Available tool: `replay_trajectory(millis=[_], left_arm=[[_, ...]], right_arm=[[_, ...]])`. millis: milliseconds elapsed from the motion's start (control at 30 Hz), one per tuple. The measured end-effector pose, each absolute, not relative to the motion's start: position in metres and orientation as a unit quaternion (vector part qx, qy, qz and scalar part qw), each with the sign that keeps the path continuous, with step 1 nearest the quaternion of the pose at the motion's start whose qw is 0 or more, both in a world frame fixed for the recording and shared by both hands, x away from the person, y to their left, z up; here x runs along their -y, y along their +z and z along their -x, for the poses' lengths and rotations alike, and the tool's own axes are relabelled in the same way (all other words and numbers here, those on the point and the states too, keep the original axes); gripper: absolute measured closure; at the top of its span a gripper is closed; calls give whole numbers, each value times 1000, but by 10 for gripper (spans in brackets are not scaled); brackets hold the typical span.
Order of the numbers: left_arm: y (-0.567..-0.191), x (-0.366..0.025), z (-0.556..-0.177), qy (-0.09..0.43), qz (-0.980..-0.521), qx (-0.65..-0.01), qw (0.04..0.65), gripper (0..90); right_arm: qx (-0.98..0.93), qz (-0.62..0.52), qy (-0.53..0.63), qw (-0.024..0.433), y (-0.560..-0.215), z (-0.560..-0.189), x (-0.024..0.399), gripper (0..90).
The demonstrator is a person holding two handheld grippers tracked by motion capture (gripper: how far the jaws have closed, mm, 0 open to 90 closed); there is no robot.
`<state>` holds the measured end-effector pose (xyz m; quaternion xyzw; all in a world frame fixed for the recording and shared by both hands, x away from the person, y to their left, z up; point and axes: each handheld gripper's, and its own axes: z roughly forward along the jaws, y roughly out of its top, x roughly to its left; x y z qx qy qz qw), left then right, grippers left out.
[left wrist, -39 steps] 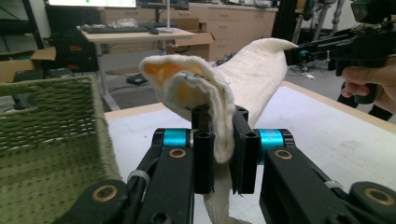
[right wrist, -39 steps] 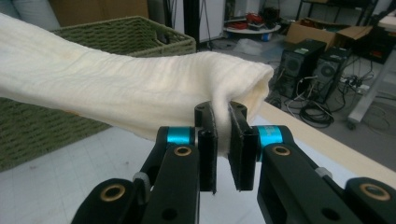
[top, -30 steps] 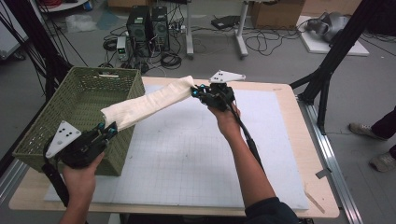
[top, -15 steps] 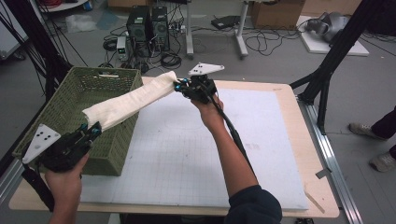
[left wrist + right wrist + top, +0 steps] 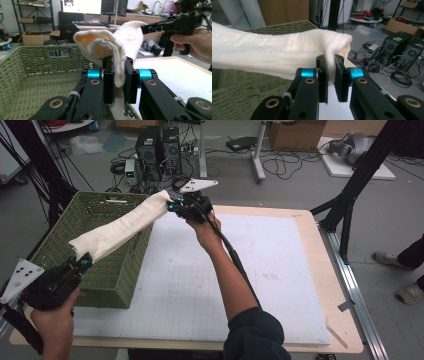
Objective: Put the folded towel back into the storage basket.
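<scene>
towel (image 5: 274, 53): end clamped between jaws | basket (image 5: 249, 97): green, beneath towel

The towel (image 5: 122, 226) is cream-white with a yellow inside; the woven basket (image 5: 107, 275) is olive green; the claws (image 5: 116, 82) are black with teal collars; the bench (image 5: 310, 227) is pale wood under a white gridded mat (image 5: 210, 285).

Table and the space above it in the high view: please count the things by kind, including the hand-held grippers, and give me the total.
Cream towel, rolled and held at both ends: 1
Green woven basket: 1
White grid mat: 1
Hand-held grippers, left and right, both shut on the towel: 2
Total: 5
</scene>
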<state>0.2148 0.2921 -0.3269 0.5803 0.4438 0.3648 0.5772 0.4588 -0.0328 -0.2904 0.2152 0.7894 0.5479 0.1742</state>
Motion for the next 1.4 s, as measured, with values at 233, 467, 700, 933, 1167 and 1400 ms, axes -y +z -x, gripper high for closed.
replay_trajectory(millis=[233,467,700,933,1167,1400], left_arm=[[-326,-303,-208,374,-570,-453,575,811],[-329,-314,-205,379,-562,-467,568,811],[-330,-328,-200,394,-551,-479,558,811],[-333,-341,-198,396,-542,-493,553,811],[-334,-354,-195,399,-532,-505,550,811],[-335,-361,-193,399,-527,-513,548,811]], right_arm=[[-795,-212,543,168,-288,-468,0,833],[-800,-211,537,165,-289,-474,-25,833],[-805,-205,533,161,-293,-476,-50,833],[-808,-202,531,159,-296,-479,-71,832],[-813,-197,525,155,-298,-480,-92,832],[-816,-194,522,154,-298,-480,-103,831]])
